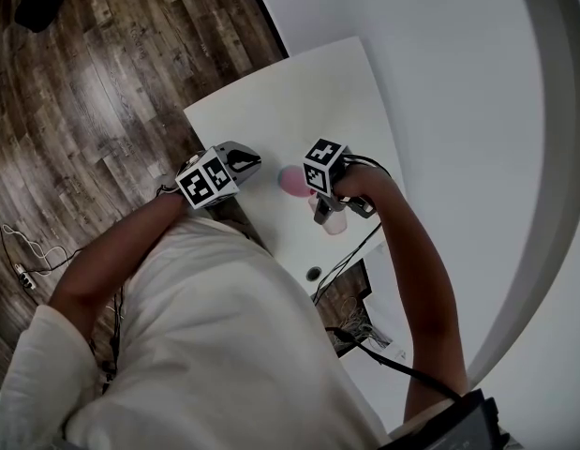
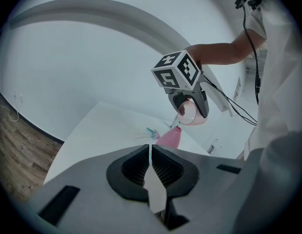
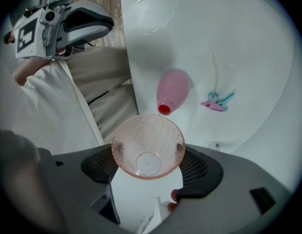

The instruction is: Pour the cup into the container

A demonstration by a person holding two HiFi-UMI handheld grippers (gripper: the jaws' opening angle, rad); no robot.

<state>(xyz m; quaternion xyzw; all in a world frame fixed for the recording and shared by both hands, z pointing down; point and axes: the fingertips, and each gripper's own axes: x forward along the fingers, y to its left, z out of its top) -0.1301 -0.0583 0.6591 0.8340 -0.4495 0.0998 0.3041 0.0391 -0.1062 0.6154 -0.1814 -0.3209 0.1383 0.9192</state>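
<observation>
The right gripper [image 3: 149,172], low in its own view, clamps a clear pink cup [image 3: 148,147] tipped toward the pink container [image 3: 173,87], which stands mid-frame on the white table [image 3: 248,52]. The left gripper [image 2: 151,164] has its jaws pressed together on nothing. In the head view the right gripper covers most of the cup and the container.

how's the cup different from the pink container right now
The cup is see-through and dimpled with a wide mouth; the container is opaque with a narrow neck. The cup is clamped in the jaws of the right gripper, tipped on its side above the table; the container stands upright on it, untouched. Both are pink.
</observation>
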